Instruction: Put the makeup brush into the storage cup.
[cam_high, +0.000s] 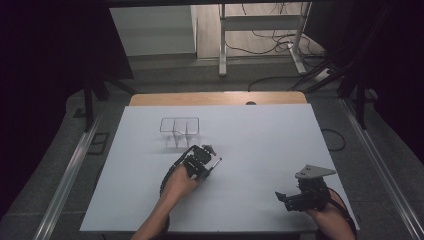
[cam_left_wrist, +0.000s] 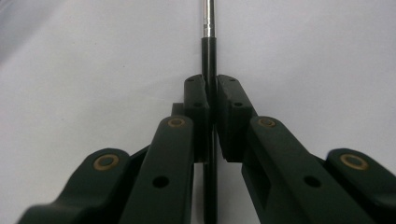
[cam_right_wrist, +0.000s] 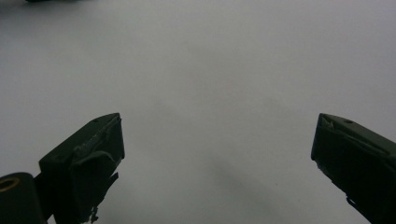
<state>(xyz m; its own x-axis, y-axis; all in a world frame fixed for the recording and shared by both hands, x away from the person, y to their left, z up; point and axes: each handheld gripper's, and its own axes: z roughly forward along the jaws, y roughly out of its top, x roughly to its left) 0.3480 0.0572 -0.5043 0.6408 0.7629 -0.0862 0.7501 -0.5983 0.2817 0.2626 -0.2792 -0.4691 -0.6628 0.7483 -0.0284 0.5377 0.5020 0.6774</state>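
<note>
No legible text or labels anywhere

A wire rack (cam_high: 180, 131) stands on the table (cam_high: 260, 150) toward its far left. Just in front of it lies the pen (cam_high: 215, 164), clamped in the left gripper (cam_high: 202, 159). The right gripper (cam_high: 295, 199) sits well apart, at the near right edge.

Grey floor (cam_high: 280, 70), dark curtains (cam_high: 45, 60)

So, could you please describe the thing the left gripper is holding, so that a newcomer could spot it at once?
Start at the white sheet covering the table, then find the clear, dark-rimmed holder near its far middle. Just in front of it the left gripper has its jaws shut on a thin pen-like rod. Its black shaft with a silver metal end sets it apart; nothing else there is as slim.
</note>
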